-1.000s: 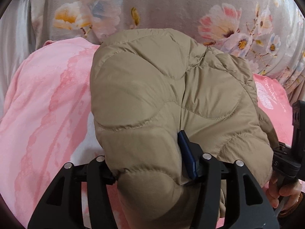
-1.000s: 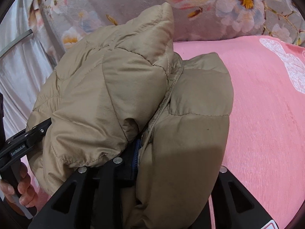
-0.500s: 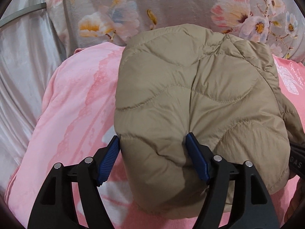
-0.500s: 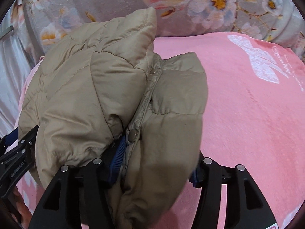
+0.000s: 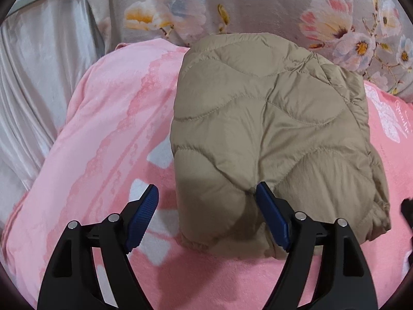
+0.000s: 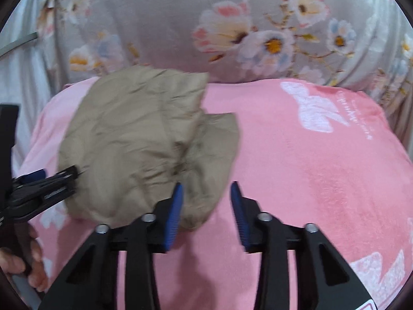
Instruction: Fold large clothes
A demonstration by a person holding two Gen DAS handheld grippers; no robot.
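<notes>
A tan quilted puffer jacket (image 5: 273, 134) lies folded in a compact bundle on the pink blanket (image 5: 108, 134). My left gripper (image 5: 206, 206) is open, its jaws astride the bundle's near left corner without pinching it. In the right wrist view the jacket (image 6: 144, 144) is blurred and lies left of centre. My right gripper (image 6: 206, 201) is open and empty, just off the bundle's near right edge. The left gripper also shows in the right wrist view (image 6: 46, 188) at the far left, held by a hand.
The pink blanket (image 6: 309, 168) with white butterfly prints covers the bed. A grey floral fabric (image 6: 232, 25) rises behind it. A pale satin curtain (image 5: 33, 77) hangs at the left.
Both grippers have opened and let go of the jacket, then pulled back. The bundle now rests on the blanket on its own.
</notes>
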